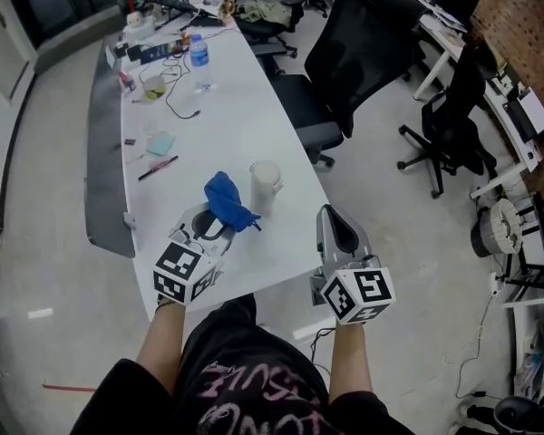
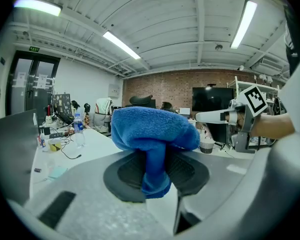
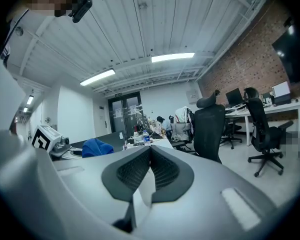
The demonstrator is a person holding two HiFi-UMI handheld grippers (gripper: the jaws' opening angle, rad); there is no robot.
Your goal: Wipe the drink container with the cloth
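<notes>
Now, left gripper (image 1: 215,228): your jaws clamp the blue cloth (image 2: 152,129).
Right gripper (image 3: 150,155): your jaws together, empty.
Cup (image 1: 265,185): upright on table (image 1: 236,125), beside cloth.

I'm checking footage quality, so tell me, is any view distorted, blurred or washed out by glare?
Head view: evenly lit, fairly sharp, white table a bit washed out. Left gripper view: strong fisheye with dark corners, blue cloth sharp, ceiling lights blown out. Right gripper view: same fisheye bend, bright strip lights.
</notes>
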